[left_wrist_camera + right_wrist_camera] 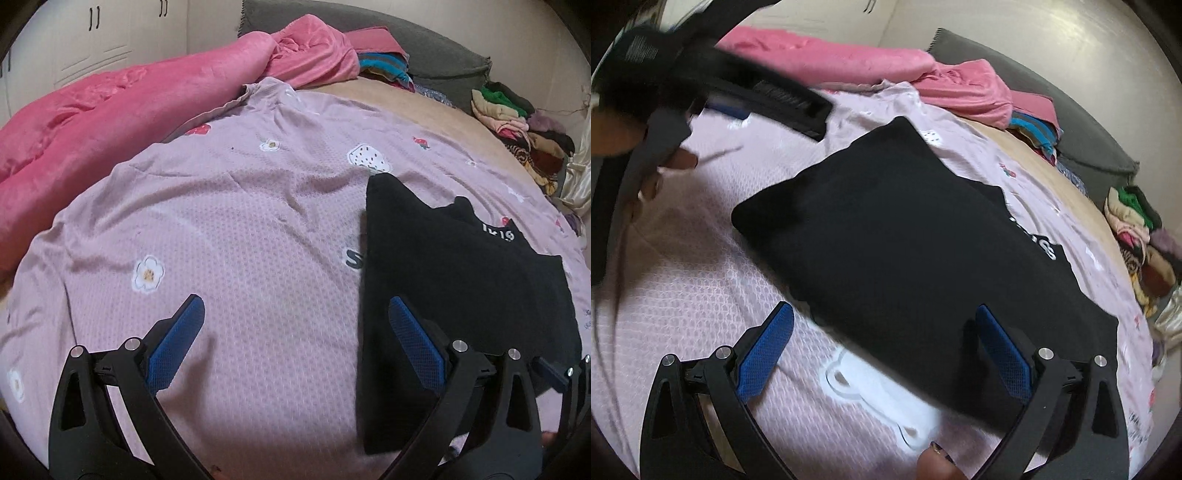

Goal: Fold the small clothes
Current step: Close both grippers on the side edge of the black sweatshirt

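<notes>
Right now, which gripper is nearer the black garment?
Right. The right gripper hangs open over the black garment's near edge; the left gripper hangs open beside its left edge, mostly above the pink sheet.

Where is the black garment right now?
The black garment lies flat on the lilac sheet, right of centre in the left wrist view, under the open left gripper's right finger.

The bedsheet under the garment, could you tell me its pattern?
Lilac bedsheet with flowers and strawberries; left wrist view.
</notes>
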Demonstrator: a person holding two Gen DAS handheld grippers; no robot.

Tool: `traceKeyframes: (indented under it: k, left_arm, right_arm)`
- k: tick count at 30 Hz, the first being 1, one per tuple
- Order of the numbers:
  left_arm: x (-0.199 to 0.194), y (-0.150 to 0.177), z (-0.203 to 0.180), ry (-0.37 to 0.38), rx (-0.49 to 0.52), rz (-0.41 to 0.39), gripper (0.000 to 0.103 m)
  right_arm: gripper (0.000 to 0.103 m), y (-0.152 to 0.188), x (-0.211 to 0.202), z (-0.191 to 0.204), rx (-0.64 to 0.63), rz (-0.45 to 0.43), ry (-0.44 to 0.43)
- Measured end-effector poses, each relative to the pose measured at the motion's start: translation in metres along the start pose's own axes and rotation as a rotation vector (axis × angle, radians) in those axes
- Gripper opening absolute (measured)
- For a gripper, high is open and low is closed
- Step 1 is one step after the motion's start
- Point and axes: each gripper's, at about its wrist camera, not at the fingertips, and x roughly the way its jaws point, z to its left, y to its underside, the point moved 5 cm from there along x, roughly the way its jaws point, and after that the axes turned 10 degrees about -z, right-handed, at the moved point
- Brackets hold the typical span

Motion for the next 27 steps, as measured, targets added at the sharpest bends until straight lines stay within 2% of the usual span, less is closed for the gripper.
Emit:
traceKeyframes:
  k: [11,16,17,18,19,21,22,24,27]
  left_arm:
    - [0.023,-0.014,-0.007,0.014,0.047,0.018,0.093]
    - [0.03,-0.018,-0.01,0.04,0.045,0.035,0.093]
    - [0.032,-0.02,-0.011,0.047,0.039,0.041,0.093]
    - [0.033,-0.02,-0.013,0.055,0.035,0.045,0.093]
    - [0.034,-0.021,-0.014,0.065,0.027,0.051,0.093]
    - [0.035,-0.025,-0.018,0.096,0.004,0.061,0.093]
    - [0.034,-0.027,-0.021,0.115,-0.01,0.064,0.093]
    - [0.032,-0.03,-0.03,0.185,-0.054,0.08,0.093]
    - [0.035,-0.029,-0.043,0.25,-0.094,0.118,0.093]
  right_arm:
    - [0.098,-0.022,0.038,0.011,-0.053,0.0,0.049]
    - [0.097,-0.033,0.047,0.007,-0.063,-0.043,0.118]
    - [0.092,-0.034,0.045,0.005,-0.062,-0.058,0.13]
    - [0.076,-0.036,0.041,0.004,-0.062,-0.08,0.135]
    - [0.07,-0.037,0.036,0.003,-0.062,-0.104,0.124]
    - [0.051,-0.039,0.025,0.001,-0.071,-0.145,0.129]
    - [0.046,-0.039,0.019,0.0,-0.079,-0.168,0.13]
    - [0.027,-0.04,0.008,0.0,-0.09,-0.208,0.127]
    - [0.014,-0.039,-0.004,-0.004,-0.091,-0.24,0.12]
